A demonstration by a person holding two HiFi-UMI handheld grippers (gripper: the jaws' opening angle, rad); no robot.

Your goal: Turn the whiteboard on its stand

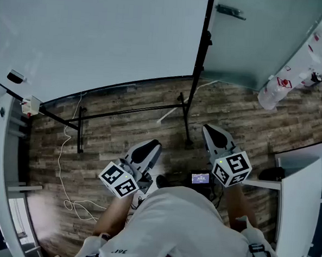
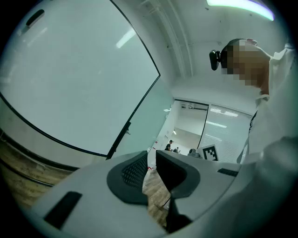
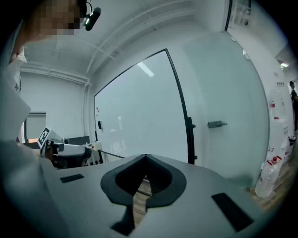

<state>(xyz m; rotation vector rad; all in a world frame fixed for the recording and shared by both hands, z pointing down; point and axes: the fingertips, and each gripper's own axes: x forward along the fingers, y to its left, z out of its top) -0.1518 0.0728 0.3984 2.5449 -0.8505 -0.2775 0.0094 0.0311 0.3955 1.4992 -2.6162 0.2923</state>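
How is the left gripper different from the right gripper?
The left gripper has its jaws a little apart; the right gripper has its jaws shut together. In the head view the left gripper leans rightward, the right gripper leftward. Both are empty and face the whiteboard.

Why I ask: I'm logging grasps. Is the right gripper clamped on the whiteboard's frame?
No, the right gripper has its jaws shut together with nothing between them, and the whiteboard stands apart ahead.
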